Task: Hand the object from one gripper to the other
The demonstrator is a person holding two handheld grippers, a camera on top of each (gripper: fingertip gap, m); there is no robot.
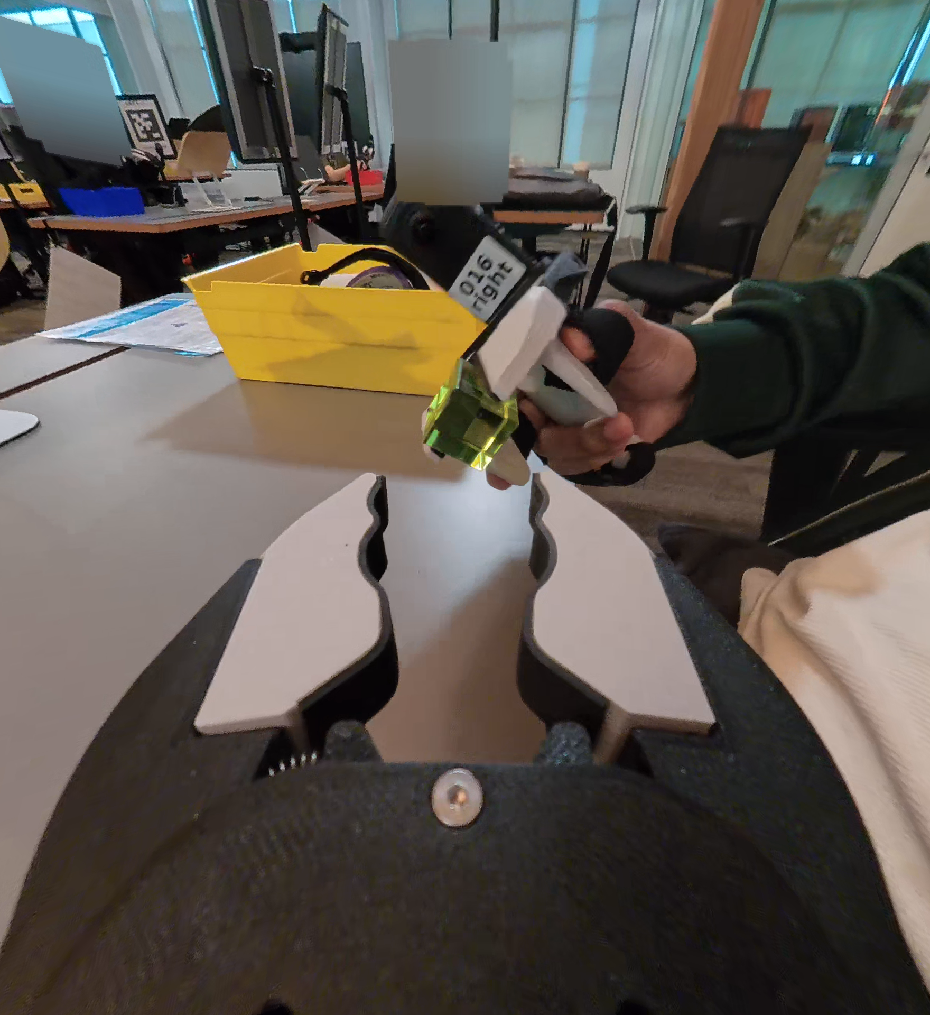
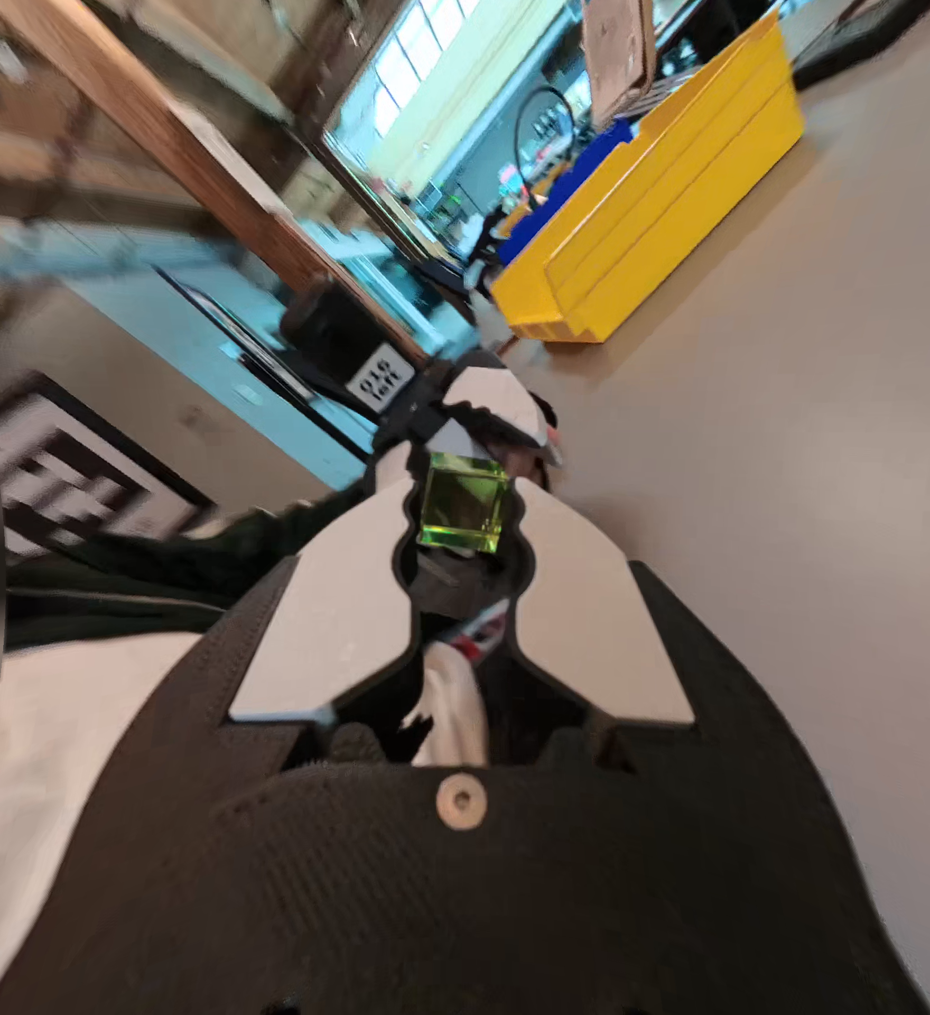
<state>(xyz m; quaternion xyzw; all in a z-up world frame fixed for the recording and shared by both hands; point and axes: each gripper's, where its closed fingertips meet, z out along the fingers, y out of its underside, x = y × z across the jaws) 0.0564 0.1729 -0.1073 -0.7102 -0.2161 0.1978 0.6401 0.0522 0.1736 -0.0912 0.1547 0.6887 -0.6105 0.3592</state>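
Note:
A clear green cube (image 2: 464, 504) sits between the fingertips of my right gripper (image 2: 464, 494), which is shut on it. In the left wrist view the same cube (image 1: 471, 425) shows in the right gripper (image 1: 479, 450), held in a hand just beyond and slightly above my left fingertips. My left gripper (image 1: 458, 486) is open and empty, its jaws spread above the beige table (image 1: 150, 494). The left gripper also shows in the right wrist view (image 2: 485, 417), just behind the cube. The cube is apart from the left fingers (image 1: 336, 549).
A yellow bin (image 1: 331, 329) with a black cable and a purple roll stands on the table behind the cube; it also shows in the right wrist view (image 2: 655, 219). Papers (image 1: 139, 329) lie left of it. A black office chair (image 1: 726, 219) stands at the right. A white garment (image 1: 863, 714) is close at lower right.

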